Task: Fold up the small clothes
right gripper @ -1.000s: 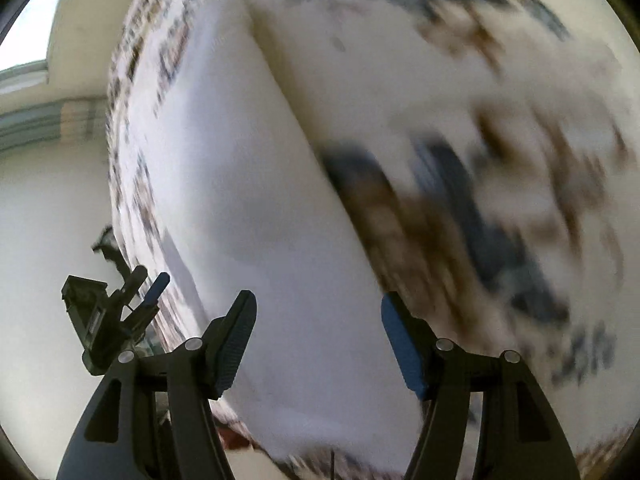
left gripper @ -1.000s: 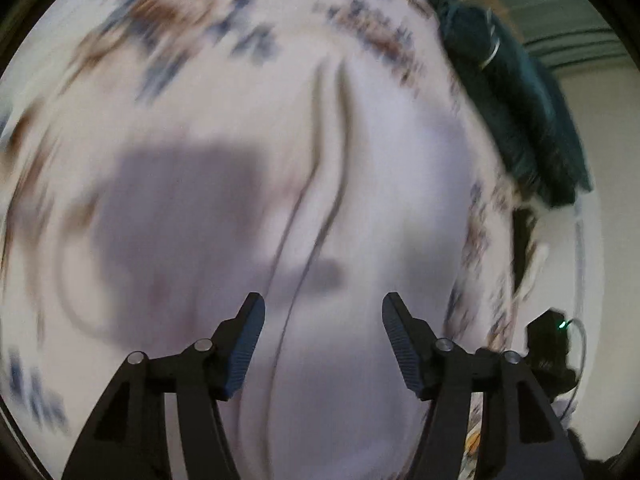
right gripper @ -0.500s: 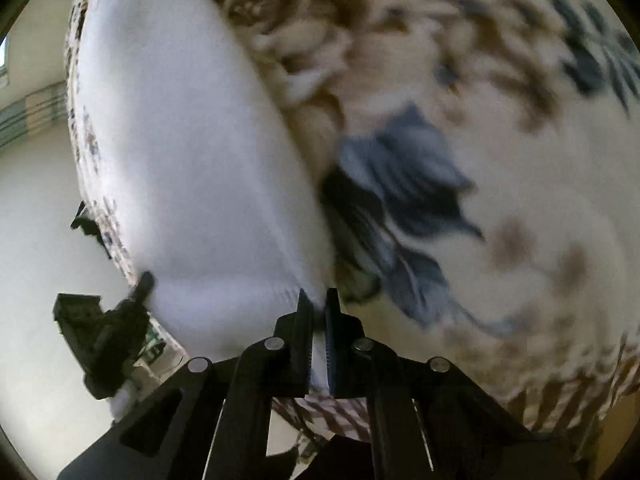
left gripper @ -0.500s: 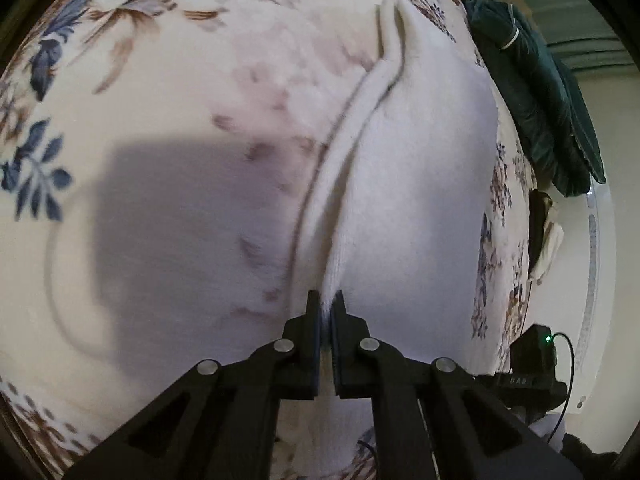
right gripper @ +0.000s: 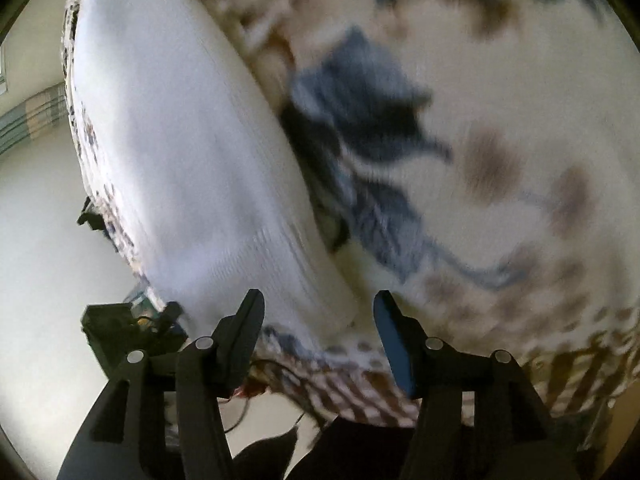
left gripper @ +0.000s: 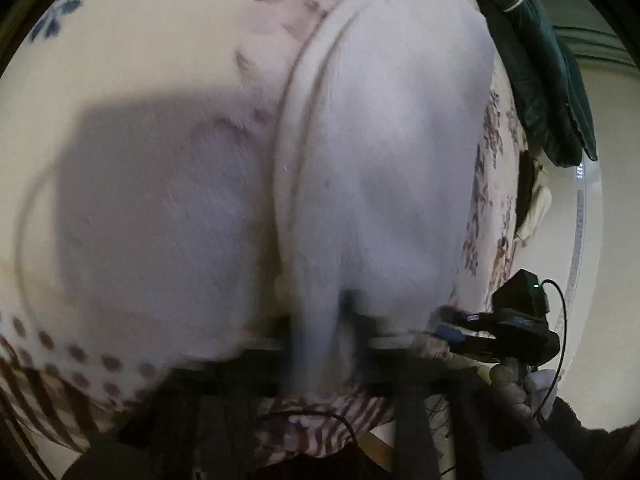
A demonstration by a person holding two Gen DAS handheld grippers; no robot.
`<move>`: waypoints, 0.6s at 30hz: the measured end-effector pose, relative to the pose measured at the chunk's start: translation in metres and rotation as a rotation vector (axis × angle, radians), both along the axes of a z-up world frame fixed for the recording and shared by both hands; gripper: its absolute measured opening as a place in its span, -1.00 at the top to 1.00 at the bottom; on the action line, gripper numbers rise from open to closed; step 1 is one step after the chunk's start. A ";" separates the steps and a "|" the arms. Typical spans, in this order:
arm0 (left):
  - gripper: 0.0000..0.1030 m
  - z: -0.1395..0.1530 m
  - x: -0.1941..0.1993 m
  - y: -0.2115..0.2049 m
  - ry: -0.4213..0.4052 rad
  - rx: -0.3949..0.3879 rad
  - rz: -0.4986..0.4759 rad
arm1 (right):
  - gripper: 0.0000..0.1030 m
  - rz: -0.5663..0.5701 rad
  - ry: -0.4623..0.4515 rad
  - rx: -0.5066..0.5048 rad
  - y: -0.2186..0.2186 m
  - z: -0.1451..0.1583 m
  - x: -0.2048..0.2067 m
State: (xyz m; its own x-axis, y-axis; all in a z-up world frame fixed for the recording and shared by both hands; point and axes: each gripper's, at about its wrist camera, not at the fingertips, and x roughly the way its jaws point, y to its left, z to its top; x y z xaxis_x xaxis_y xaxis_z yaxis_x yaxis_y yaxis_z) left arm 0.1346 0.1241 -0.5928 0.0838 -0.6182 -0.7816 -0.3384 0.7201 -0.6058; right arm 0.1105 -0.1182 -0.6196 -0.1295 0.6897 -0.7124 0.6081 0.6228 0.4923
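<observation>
A white knit garment (left gripper: 380,140) lies flat on a floral blanket (left gripper: 140,60), its rolled edge running up the middle of the left wrist view. My left gripper (left gripper: 324,328) is blurred at the bottom; its dark fingers stand close together with the garment's near edge pinched between them. In the right wrist view the same garment (right gripper: 180,160) fills the left half. My right gripper (right gripper: 318,328) is opening. The garment's near corner lies between its fingers, and the blue pads (right gripper: 394,344) stand clear of it.
A dark green garment (left gripper: 540,60) is heaped at the blanket's far right. The blanket's striped and dotted border (right gripper: 360,384) hangs over the near edge. The other gripper's black body (left gripper: 516,320) shows at the right of the left wrist view, with a hand below it.
Both grippers went from open to shut on the garment's near edge. The right one has since opened and let go of the corner. The left stays pinched and has moved in closer.
</observation>
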 end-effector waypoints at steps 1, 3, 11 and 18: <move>0.87 0.002 -0.002 0.002 -0.005 0.000 0.022 | 0.88 -0.024 0.013 0.020 0.000 -0.001 -0.005; 0.87 0.005 -0.003 0.012 -0.008 -0.056 0.093 | 0.89 -0.109 0.004 0.049 -0.008 0.003 -0.015; 0.80 -0.014 0.002 0.015 0.049 -0.008 0.030 | 0.90 -0.117 0.040 0.005 -0.029 -0.001 -0.029; -0.38 0.005 0.004 0.031 -0.044 -0.076 0.081 | 0.11 0.134 0.007 -0.040 -0.021 0.015 0.001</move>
